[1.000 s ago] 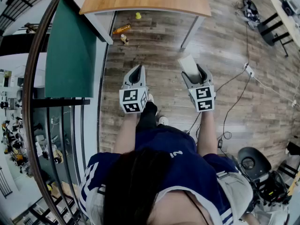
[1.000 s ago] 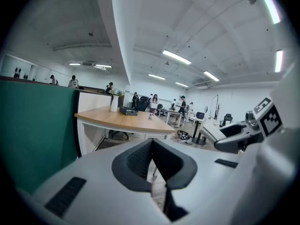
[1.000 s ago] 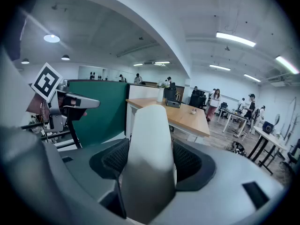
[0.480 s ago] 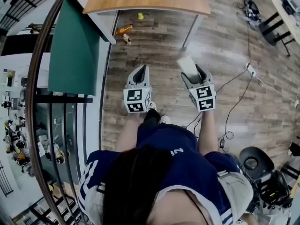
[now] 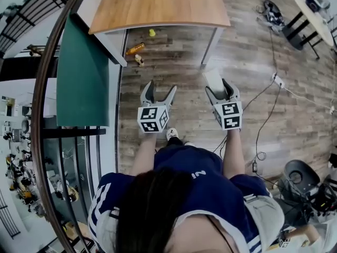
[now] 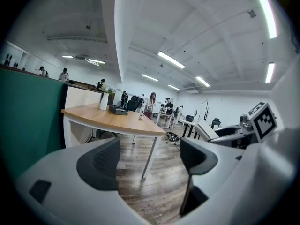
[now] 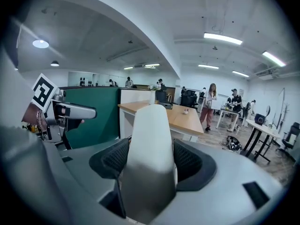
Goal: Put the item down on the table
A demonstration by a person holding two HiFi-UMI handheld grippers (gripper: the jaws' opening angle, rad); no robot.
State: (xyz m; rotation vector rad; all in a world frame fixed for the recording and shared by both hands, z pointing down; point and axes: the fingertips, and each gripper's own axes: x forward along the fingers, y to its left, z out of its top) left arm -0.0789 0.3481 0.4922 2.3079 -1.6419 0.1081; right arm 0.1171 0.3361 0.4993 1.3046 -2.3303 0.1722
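Note:
My right gripper [image 5: 218, 88] is shut on a flat white item [image 5: 213, 78], which sticks out forward between its jaws above the wood floor. The right gripper view has the white item [image 7: 151, 144] upright between both dark pads, filling the gap. My left gripper [image 5: 159, 91] is beside it, and its jaws are opening with nothing between them; only floor lies beyond them in the left gripper view [image 6: 150, 158]. The wooden table [image 5: 158, 7] stands ahead of both grippers, which are short of its near edge.
A green partition [image 5: 79, 67] and a railing run along the left. Under the table lie an orange bottle [image 5: 135, 48] and a small yellow thing [image 5: 151, 32]. A dark box [image 6: 118, 109] sits on the tabletop. Cables [image 5: 274, 80] trail across the floor at right.
The left gripper's jaws have gone from shut to spread wide. More of the tabletop shows at the top of the head view. The right gripper still holds the white item.

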